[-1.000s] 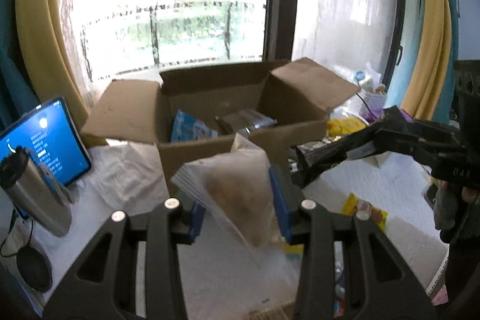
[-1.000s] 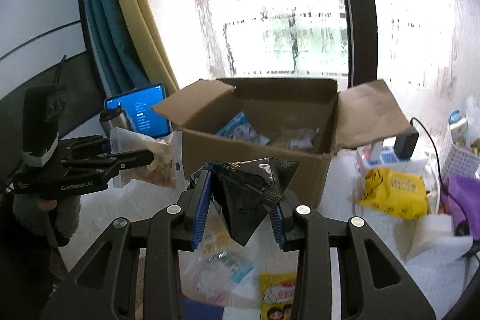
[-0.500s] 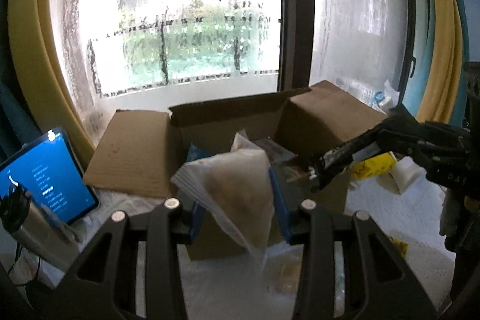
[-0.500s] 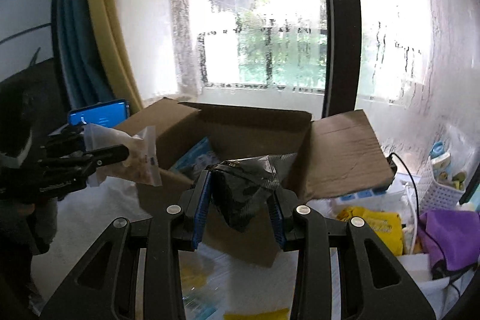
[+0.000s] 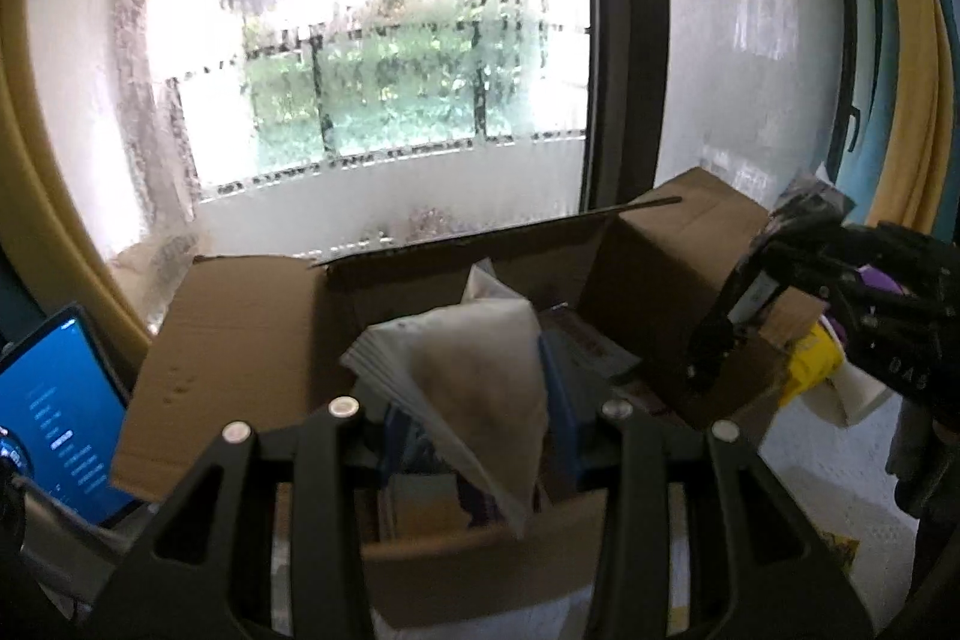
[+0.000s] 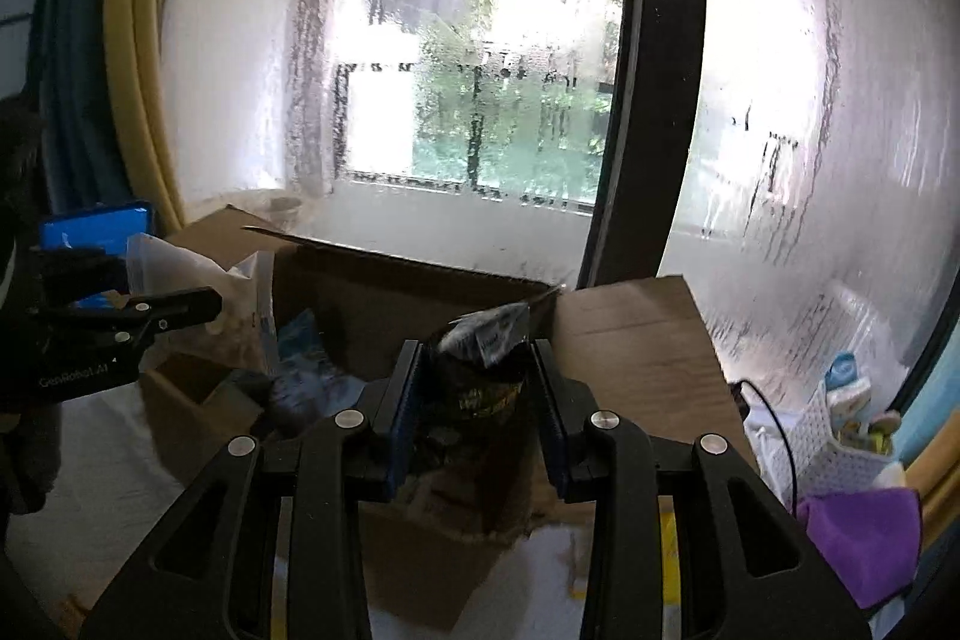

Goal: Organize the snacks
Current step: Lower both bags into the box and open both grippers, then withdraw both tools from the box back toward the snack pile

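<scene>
An open cardboard box (image 5: 252, 340) (image 6: 636, 340) stands on the white table by the window. My left gripper (image 5: 474, 400) is shut on a clear snack bag (image 5: 474, 376) with brown pieces, held over the box's opening. The same bag (image 6: 198, 292) shows at the left of the right wrist view, over the box's left side. My right gripper (image 6: 477, 400) is shut on a black snack pouch (image 6: 480, 376), held above the box's right half. That gripper and pouch (image 5: 804, 208) show at the right of the left wrist view. A blue packet (image 6: 306, 364) lies inside the box.
A tablet with a blue screen (image 5: 54, 412) leans at the left. Right of the box are a yellow packet (image 5: 810, 364), a purple cloth (image 6: 858, 538) and a white basket (image 6: 840, 442) of small items. Yellow and teal curtains frame the window behind.
Both grippers have moved forward with their bags, from in front of the box to above its opening. The box now fills the lower part of both views.
</scene>
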{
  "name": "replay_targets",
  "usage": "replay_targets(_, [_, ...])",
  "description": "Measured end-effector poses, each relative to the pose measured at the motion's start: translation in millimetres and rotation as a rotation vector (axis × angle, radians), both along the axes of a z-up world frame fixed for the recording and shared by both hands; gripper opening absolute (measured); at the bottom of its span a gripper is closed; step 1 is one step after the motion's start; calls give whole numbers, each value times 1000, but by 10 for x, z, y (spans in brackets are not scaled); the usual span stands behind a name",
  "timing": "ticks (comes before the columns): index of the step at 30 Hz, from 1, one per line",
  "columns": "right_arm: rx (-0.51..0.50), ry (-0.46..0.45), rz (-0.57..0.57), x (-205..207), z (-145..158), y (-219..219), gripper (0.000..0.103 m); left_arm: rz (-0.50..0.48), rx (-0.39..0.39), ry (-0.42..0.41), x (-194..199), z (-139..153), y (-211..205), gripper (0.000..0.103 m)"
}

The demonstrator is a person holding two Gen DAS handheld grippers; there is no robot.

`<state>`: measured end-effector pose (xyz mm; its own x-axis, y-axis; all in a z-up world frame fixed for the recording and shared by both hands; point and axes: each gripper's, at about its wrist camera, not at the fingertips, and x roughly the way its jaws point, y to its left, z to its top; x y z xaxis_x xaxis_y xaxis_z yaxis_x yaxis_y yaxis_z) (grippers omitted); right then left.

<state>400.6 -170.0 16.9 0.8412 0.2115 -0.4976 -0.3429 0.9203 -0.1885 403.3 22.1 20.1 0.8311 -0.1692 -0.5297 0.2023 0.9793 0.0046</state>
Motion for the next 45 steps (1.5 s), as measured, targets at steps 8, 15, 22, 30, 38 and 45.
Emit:
replay_targets(8, [-127, -29, -47, 422, -112, 203, 37, -25, 13, 126, 559, -197, -127, 42])
replay_targets(15, [-174, -13, -46, 547, -166, 353, 73, 10, 6, 154, 660, -272, -224, 74])
replay_targets(22, [-127, 1, -38, 385, -67, 320, 73, 52, -73, 96, 392, -66, 1, 83])
replay_targets(30, [-46, 29, -1, 50, 61, 237, 73, 49, -168, 51, -24, 97, 160, 84])
replay_targets(38, [-11, 41, 33, -425, 203, 213, 73, 38, -158, 2, -553, 222, 106, 85])
replay_targets(45, [15, 51, 56, -813, 262, 171, 73, 17, -139, -14, -1016, 225, 89, 85])
